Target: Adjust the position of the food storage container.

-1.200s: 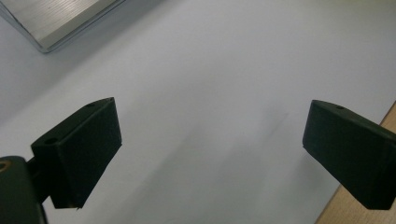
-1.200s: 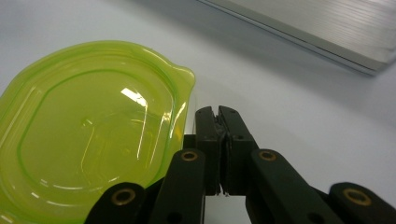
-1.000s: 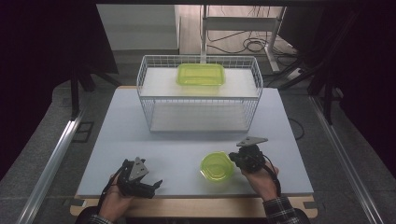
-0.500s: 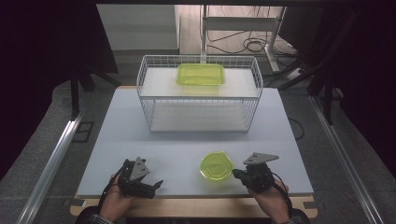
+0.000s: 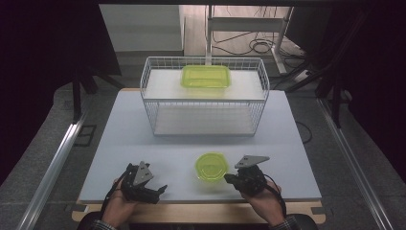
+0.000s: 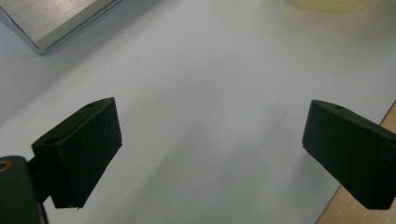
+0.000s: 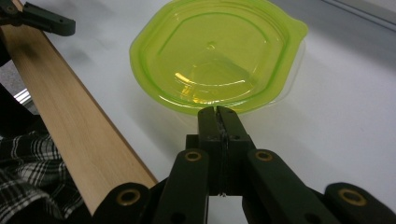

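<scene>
High view: table bears a wire basket at its far edge, a round lid near its front edge.
Lid lies just left of the right gripper, whose jaws are pressed together at the lid's rim, gripping nothing that I can tell. Left gripper is spread wide, empty, farther off by the front-left corner, so the right is nearer.

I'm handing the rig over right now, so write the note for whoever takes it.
Right gripper: jaws shut, tips at the near rim of the round green lid; a grip on it can't be confirmed.
Left gripper: open, empty, over bare table at the near left.
Lid lies flat on the table near the front edge.
Green container sits on top of the wire rack.
Left: probably bringing lid and container together.
</scene>
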A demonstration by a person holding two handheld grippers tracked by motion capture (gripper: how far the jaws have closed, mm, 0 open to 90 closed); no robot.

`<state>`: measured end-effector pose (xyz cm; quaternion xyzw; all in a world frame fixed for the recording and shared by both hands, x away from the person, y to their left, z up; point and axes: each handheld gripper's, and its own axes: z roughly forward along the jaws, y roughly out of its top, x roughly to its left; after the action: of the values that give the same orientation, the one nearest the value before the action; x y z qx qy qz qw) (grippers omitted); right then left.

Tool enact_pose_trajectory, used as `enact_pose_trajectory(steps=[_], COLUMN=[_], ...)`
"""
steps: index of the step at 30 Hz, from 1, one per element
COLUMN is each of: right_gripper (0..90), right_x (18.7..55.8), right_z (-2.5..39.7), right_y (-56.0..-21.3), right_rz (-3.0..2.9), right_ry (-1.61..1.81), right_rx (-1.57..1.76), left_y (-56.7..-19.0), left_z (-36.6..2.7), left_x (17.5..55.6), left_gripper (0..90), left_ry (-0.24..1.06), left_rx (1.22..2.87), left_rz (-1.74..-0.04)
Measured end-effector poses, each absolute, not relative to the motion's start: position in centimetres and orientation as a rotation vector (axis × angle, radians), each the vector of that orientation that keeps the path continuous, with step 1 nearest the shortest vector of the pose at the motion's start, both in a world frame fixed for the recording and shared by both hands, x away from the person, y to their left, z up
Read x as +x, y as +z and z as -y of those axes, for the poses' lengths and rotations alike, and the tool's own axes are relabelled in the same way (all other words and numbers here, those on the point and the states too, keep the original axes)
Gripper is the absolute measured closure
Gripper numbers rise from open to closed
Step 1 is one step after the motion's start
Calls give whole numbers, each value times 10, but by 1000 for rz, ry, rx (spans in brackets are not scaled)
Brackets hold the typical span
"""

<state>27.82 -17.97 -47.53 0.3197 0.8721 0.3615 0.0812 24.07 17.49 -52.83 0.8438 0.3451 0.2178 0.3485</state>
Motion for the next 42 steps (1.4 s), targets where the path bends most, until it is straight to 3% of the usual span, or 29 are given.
enact_pose_trajectory(steps=[14,18,24,25,26,28,30,31,32,34,42], right_gripper=[887,840,669,596,596,466,433,360,360,251,121], right_x=[301,304,305,305,305,306,306,306,306,306,310], right_z=[164,174,191,195,195,199,200,200,200,200,206], right_y=[-471,-469,-474,-476,-476,-481,-483,-486,-486,-492,-501], right_rz=[-2602,-2564,-2519,-2506,-2506,-2502,-2501,-2506,-2506,-2520,-2531], right_ry=[1099,1111,1097,1093,1093,1080,1081,1082,1082,1076,1077], right_rx=[935,941,950,959,959,955,950,928,928,899,970], left_y=[-528,-528,-528,-528,-528,-529,-529,-529,-529,-529,-529], left_z=[-177,-176,-175,-175,-175,-174,-174,-174,-174,-174,-173], left_x=[241,241,242,242,242,241,241,241,241,241,241], left_gripper=[44,44,44,45,45,44,45,45,45,45,45], left_ry=[560,558,551,550,550,545,545,545,548,549,555], left_rx=[2187,2190,2199,2199,2200,2200,2201,2201,2203,2205,2208], left_rz=[-908,-912,-922,-921,-920,-917,-915,-913,-910,-907,-901])
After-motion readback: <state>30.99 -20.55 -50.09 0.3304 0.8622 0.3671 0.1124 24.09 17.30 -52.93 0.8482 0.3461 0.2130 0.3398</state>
